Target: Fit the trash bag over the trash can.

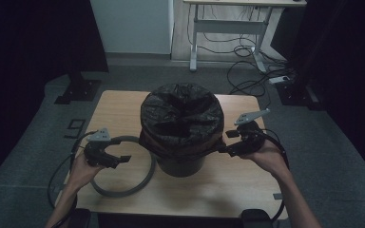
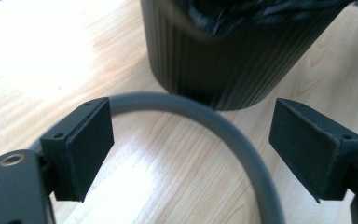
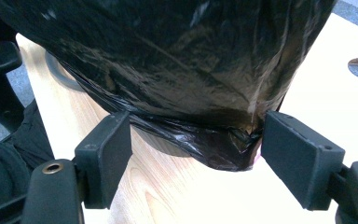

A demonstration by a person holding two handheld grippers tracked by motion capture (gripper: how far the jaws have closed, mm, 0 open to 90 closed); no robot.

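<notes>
Bin bag [image 3: 177,70] hem between wide right tongs [image 3: 196,154], left tongs [image 2: 191,149] wide, straddling grey ring [image 2: 223,126]

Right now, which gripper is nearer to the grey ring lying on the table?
Left. The left gripper hovers open directly over the grey ring; the right gripper is across the bin, at the bag's hanging edge.

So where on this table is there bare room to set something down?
Bare wood lies along the near edge of the table, in front of the bin, and at the far left corner. It is crowded around the bin: the grey ring lies left, bag overhanging.
</notes>
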